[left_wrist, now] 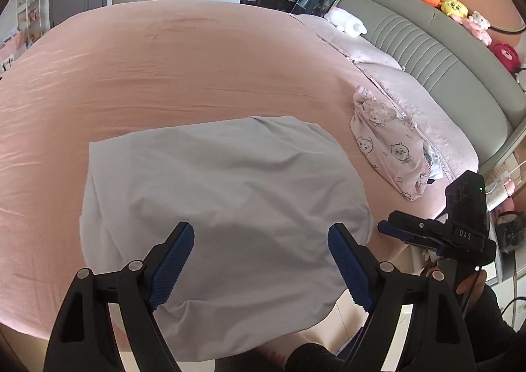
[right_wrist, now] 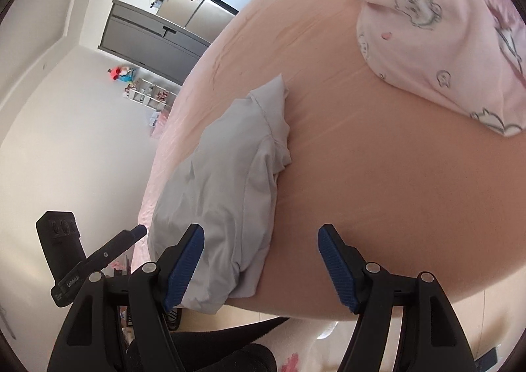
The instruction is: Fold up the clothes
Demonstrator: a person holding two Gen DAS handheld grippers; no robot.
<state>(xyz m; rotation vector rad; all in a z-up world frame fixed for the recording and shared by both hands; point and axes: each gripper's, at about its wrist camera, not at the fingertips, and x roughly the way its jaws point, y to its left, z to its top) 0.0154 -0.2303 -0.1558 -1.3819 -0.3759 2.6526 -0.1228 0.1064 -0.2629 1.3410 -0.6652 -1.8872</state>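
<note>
Two garments lie on the pink bed sheet (left_wrist: 164,76): one pale grey garment (left_wrist: 223,201) filling the lower middle of the left wrist view, its near edge hanging over the edge of the bed, and one pink cartoon-print garment (left_wrist: 391,148) at the right of that frame, beside the pillows. There are two grippers. The left gripper (left_wrist: 261,268) hangs above the grey garment's near edge with its blue pads wide apart and nothing between them. The right gripper (right_wrist: 261,268) is likewise spread wide and empty, its left pad over the grey garment's (right_wrist: 223,207) near corner in its own view. Only the left wrist view shows the grey-green headboard (left_wrist: 443,69), the row of plush toys (left_wrist: 460,13) at the upper right, and the right gripper from the side at the lower right. Only the right wrist view shows the grey garment's bunched, seamed side edge, the pink print garment (right_wrist: 437,43) up close at the upper right, and the grey cabinet (right_wrist: 151,39) at the upper left.
</note>
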